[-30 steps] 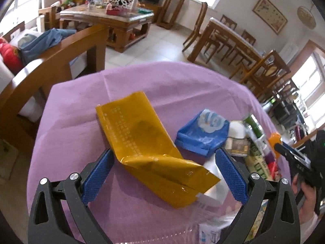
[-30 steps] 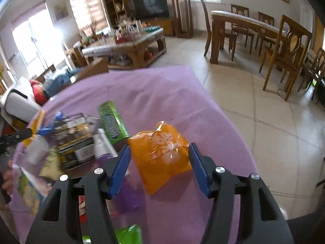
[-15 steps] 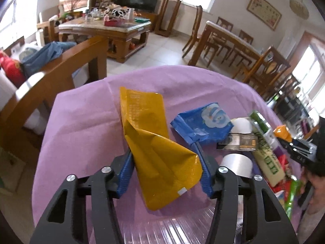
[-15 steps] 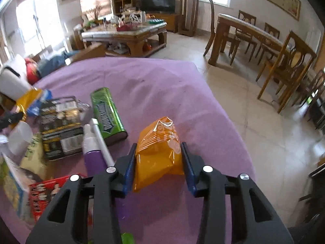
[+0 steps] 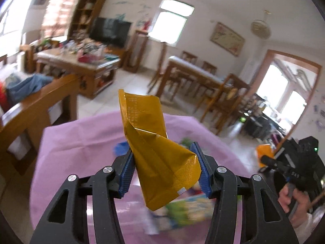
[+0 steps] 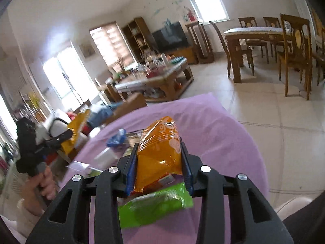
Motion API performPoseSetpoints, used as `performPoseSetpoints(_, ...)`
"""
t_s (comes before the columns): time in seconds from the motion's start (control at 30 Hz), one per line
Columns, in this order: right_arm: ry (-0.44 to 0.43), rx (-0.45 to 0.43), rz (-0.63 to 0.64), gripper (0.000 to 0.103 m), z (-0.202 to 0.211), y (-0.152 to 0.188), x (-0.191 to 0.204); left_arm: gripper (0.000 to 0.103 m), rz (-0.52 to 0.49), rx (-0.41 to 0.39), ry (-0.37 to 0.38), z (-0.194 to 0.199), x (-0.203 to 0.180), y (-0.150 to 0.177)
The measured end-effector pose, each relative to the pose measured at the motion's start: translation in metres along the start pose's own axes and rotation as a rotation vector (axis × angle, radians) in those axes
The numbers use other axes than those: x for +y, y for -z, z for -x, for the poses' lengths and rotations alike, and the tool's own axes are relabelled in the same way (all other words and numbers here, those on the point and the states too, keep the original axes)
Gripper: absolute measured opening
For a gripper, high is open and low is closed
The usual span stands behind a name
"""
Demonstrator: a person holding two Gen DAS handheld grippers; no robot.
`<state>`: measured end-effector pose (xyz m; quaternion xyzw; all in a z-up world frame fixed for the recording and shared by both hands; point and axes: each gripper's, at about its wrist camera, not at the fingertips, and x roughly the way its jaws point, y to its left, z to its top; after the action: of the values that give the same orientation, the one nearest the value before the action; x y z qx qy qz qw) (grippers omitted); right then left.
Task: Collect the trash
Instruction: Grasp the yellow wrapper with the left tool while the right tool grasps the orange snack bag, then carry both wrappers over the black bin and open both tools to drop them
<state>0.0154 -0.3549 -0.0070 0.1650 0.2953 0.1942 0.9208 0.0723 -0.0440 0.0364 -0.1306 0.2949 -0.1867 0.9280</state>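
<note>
My left gripper (image 5: 164,168) is shut on a crumpled yellow foil wrapper (image 5: 154,148) and holds it in the air above the purple-covered table (image 5: 81,142). My right gripper (image 6: 159,166) is shut on an orange snack bag (image 6: 159,150), also lifted off the purple cloth (image 6: 213,134). The right gripper with its orange bag shows at the right edge of the left wrist view (image 5: 264,154). The left gripper with the yellow wrapper shows at the left of the right wrist view (image 6: 75,130).
A green packet (image 6: 154,205) lies below my right gripper. A blue wrapper (image 6: 116,138), a white tub (image 6: 106,154) and other blurred packets lie on the cloth. A colourful box (image 5: 178,213) lies under my left gripper. A wooden chair back (image 5: 40,105) stands left of the table.
Both grippers have closed on their wrappers and lifted them off the table. The views have tilted up towards the room.
</note>
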Motion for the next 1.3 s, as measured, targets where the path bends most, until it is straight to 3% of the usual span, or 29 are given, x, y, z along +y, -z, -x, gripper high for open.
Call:
performPoseSetpoints(0.2, -0.005, -0.095, -0.068, 0.038, 0.054, 0.009, -0.025, 0.053, -0.111, 0.02, 0.149, -0.006, -0.089, 0.015)
performPoseSetpoints(0.37, 0.043, -0.19, -0.131, 0.038, 0.103, 0.015, -0.062, 0.053, -0.189, 0.075, 0.264, -0.029, -0.167, 0.039)
performPoseSetpoints(0.67, 0.233, -0.394, -0.217, 0.038, 0.204, 0.042, -0.129, 0.054, -0.331, 0.159, 0.477, -0.08, -0.321, 0.097)
performPoseSetpoints(0.83, 0.324, -0.462, -0.267, 0.038, 0.241, 0.06, -0.162, 0.054, -0.392, 0.206, 0.579, -0.116, -0.395, 0.136)
performPoseSetpoints(1.1, 0.386, -0.498, -0.328, 0.038, 0.263, 0.087, -0.197, 0.054, -0.48, 0.307, 0.635, -0.17, -0.489, 0.206)
performPoseSetpoints(1.3, 0.412, -0.493, -0.339, 0.038, 0.264, 0.099, -0.216, 0.054, -0.517, 0.343, 0.627, -0.188, -0.502, 0.236)
